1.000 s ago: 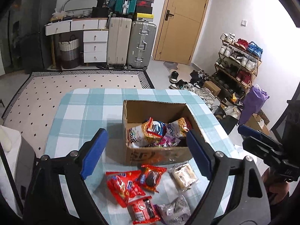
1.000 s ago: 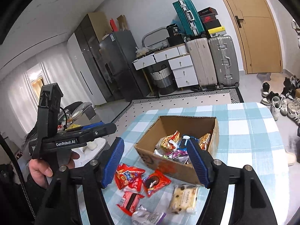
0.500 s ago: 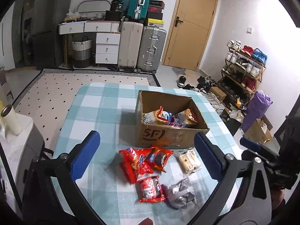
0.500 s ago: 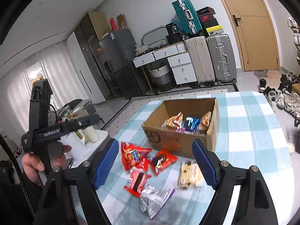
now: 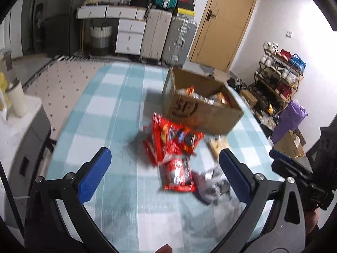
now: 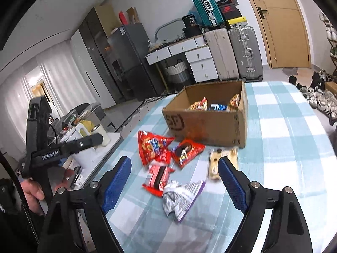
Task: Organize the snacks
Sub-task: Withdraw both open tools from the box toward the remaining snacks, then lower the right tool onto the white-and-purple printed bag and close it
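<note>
An open cardboard box (image 6: 206, 124) (image 5: 200, 113) with several snack packs inside stands on the blue-checked table (image 6: 284, 147). In front of it lie loose packs: a big red bag (image 6: 152, 147) (image 5: 160, 141), a red cookie pack (image 6: 186, 151), a small red pack (image 6: 158, 177) (image 5: 177, 175), a silver-purple bag (image 6: 181, 198) and a pale biscuit pack (image 6: 214, 162). My right gripper (image 6: 174, 181) is open and empty, hovering near the silver bag. My left gripper (image 5: 164, 175) is open and empty, above the loose packs; its view is blurred.
A side counter with cups and a kettle (image 6: 84, 135) is left of the table. Suitcases (image 6: 231, 52), white drawers and a door stand behind. A shoe rack (image 5: 280, 80) and a purple bag (image 5: 288, 120) are on the right.
Both grippers have pulled back and dropped lower, from over the box to over the loose packs in front of it. Both stay open and empty.
</note>
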A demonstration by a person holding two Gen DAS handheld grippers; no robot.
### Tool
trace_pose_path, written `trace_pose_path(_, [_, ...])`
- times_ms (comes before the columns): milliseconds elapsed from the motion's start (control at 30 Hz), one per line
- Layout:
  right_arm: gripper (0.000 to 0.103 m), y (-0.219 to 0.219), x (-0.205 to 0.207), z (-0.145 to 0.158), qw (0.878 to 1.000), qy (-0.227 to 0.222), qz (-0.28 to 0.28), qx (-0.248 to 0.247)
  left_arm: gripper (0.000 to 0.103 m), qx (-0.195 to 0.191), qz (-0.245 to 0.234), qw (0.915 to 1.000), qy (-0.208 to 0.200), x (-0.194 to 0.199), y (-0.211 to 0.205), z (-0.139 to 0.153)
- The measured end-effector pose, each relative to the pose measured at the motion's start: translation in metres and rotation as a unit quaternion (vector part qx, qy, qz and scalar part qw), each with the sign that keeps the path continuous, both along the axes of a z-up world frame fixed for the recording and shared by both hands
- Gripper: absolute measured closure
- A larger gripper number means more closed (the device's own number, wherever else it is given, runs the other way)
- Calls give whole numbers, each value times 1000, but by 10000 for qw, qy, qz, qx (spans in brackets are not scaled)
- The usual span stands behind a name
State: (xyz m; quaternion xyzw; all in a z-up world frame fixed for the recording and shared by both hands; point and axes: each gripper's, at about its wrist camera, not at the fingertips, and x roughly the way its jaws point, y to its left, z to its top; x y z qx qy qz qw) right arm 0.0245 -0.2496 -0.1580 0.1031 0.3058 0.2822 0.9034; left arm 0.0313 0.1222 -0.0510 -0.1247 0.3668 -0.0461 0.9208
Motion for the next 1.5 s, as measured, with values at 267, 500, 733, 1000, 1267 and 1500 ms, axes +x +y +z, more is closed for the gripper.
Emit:
trace_pose_path(267, [16, 8, -5, -31, 9994, 353, 38, -52, 1, -62, 42, 10000, 6, -11, 7, -34])
trace_pose_path(500, [16, 15, 1, -53, 9978, 638, 97, -123, 1, -169, 84, 9995, 252, -6, 12, -64])
trace_pose_path(733, [16, 24, 18, -78, 9949, 980, 177, -132, 1, -108, 63, 9985, 526, 7, 11, -97])
trace_pose_path(1000, [16, 35, 38, -101, 9914, 1274, 271, -117, 1, -205, 56, 9970, 746, 18, 19, -122])
trace_pose_path(1267, [37, 50, 51, -109, 9905, 1310, 408, -133, 1, -236, 36, 9958, 881, 26, 22, -134])
trace_pose_path(1500, [58, 53, 50, -111, 9901, 1235, 663, 9, 1, -152, -11, 9958, 901, 31, 16, -136])
